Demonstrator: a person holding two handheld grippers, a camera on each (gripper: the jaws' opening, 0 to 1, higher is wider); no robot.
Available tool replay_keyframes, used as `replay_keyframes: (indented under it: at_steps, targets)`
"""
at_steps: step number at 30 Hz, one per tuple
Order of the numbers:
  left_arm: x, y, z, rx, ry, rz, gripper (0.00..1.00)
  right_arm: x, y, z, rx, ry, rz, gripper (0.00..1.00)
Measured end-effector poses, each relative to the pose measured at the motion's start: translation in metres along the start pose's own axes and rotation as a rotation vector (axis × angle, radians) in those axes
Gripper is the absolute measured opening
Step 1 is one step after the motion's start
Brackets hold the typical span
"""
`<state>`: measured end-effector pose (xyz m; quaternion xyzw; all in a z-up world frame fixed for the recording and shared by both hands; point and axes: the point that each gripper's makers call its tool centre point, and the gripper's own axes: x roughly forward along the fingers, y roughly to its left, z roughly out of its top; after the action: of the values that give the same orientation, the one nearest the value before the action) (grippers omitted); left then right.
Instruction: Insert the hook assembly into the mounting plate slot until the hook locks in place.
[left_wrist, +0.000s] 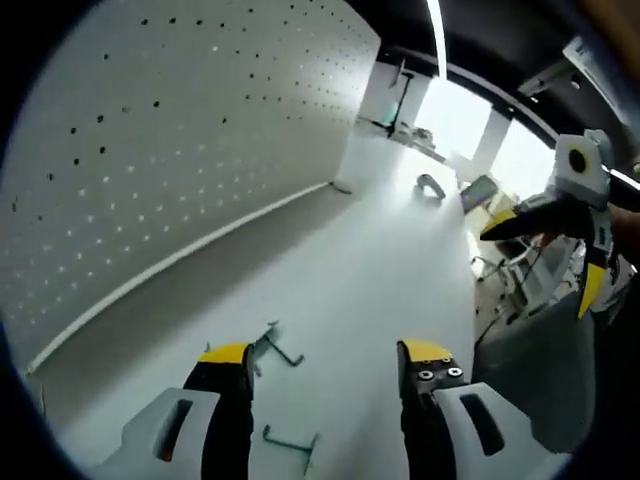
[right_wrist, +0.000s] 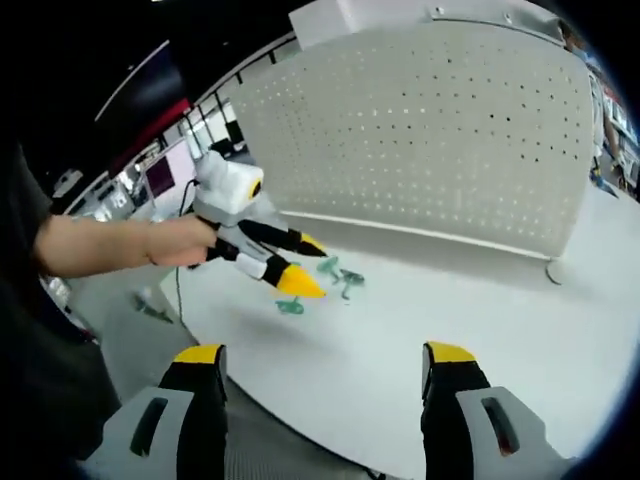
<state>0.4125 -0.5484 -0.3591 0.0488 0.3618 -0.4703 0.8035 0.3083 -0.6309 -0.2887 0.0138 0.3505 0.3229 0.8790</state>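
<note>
The mounting plate is a white pegboard (left_wrist: 150, 150) standing upright on the white table, and it shows face-on in the right gripper view (right_wrist: 430, 130). Thin greenish wire hooks lie on the table: one (left_wrist: 280, 345) just past my left jaw tip, one (left_wrist: 290, 440) between the jaws, and one (left_wrist: 432, 185) far off. My left gripper (left_wrist: 325, 355) is open and empty above them. The right gripper view shows it (right_wrist: 305, 263), held by a hand, hovering over two hooks (right_wrist: 340, 275) (right_wrist: 290, 305). My right gripper (right_wrist: 325, 355) is open and empty, well back from the hooks, and appears at the right (left_wrist: 542, 258).
The white table (right_wrist: 450, 300) ends in a front edge close to my right gripper. Another small hook (right_wrist: 150, 305) lies at the left under the person's forearm (right_wrist: 100, 245). A foot of the pegboard (right_wrist: 553, 270) rests at the right. Desks and windows lie beyond.
</note>
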Motion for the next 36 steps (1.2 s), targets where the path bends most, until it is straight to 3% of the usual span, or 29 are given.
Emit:
replay_keyframes:
  at_steps: [4, 6, 10, 17, 21, 25, 32, 35, 36]
  targets:
    - [0.010, 0.005, -0.002, 0.023, 0.023, 0.002, 0.59, 0.000, -0.003, -0.004, 0.007, 0.016, -0.002, 0.80]
    - [0.016, 0.012, -0.006, 0.100, 0.063, 0.031, 0.60, 0.001, -0.006, -0.003, 0.013, 0.016, -0.004, 0.80]
    - [0.028, 0.021, -0.011, 0.087, 0.084, 0.036, 0.59, 0.002, -0.011, -0.005, 0.021, 0.029, -0.013, 0.81]
    - [0.042, 0.034, -0.005, 0.045, 0.074, 0.025, 0.53, 0.004, -0.018, -0.013, 0.045, 0.045, -0.019, 0.81]
    - [0.046, 0.041, -0.011, 0.078, 0.112, 0.046, 0.43, 0.006, -0.020, -0.015, 0.052, 0.054, -0.020, 0.81]
    - [0.052, 0.042, -0.016, 0.102, 0.142, 0.037, 0.45, 0.011, -0.021, -0.015, 0.056, 0.061, -0.016, 0.81]
    - [0.059, 0.042, -0.018, 0.151, 0.172, 0.023, 0.31, 0.018, -0.017, -0.012, 0.056, 0.062, 0.003, 0.80]
    - [0.062, 0.043, -0.014, 0.076, 0.160, 0.024, 0.22, 0.019, -0.014, -0.014, 0.057, 0.068, 0.013, 0.80]
    - [0.062, 0.045, -0.013, 0.084, 0.164, 0.034, 0.19, 0.020, -0.013, -0.016, 0.057, 0.073, 0.018, 0.80]
